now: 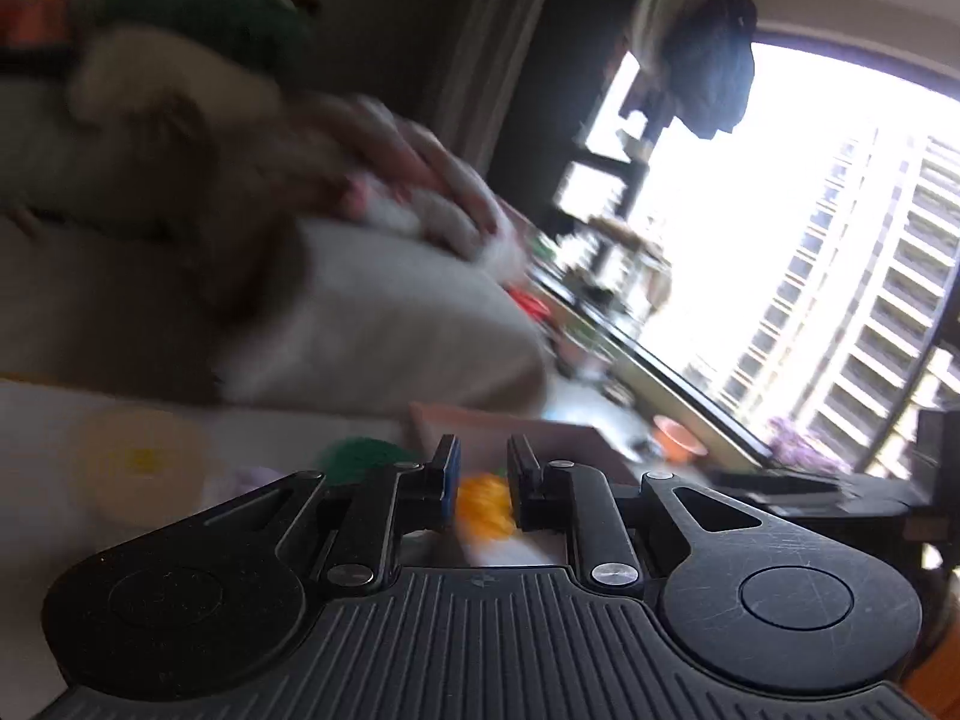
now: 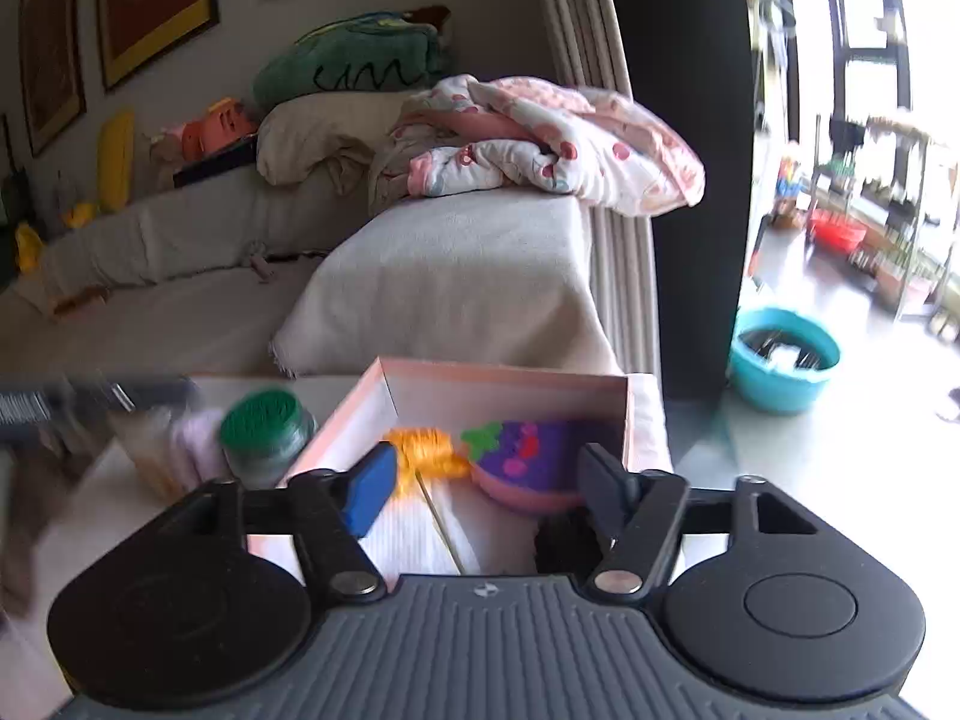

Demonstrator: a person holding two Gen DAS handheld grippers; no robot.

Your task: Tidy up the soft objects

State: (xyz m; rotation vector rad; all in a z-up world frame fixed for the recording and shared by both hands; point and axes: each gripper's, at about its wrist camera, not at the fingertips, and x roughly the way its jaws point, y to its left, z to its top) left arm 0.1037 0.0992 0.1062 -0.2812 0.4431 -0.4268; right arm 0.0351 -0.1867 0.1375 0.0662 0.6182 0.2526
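Note:
A pale pink open box (image 2: 504,373) stands on the white table. Inside it lie an orange fluffy piece on a thin stick (image 2: 426,450) and a purple and pink plush with a green leaf (image 2: 534,462), on white ribbed cloth. My right gripper (image 2: 486,489) hovers over the box, open, with the plush between its fingers and no pad pressing on it. The left wrist view is blurred. My left gripper (image 1: 485,468) has its jaws nearly together, and the orange piece (image 1: 485,507) shows blurred through the narrow gap. The box (image 1: 510,429) lies just beyond its fingertips.
A green-lidded jar (image 2: 264,426) and pale soft items (image 2: 180,450) stand left of the box. Behind is a sofa (image 2: 456,276) with a pink spotted blanket (image 2: 570,138) and a green cushion (image 2: 354,54). A teal basin (image 2: 780,360) sits on the floor at right.

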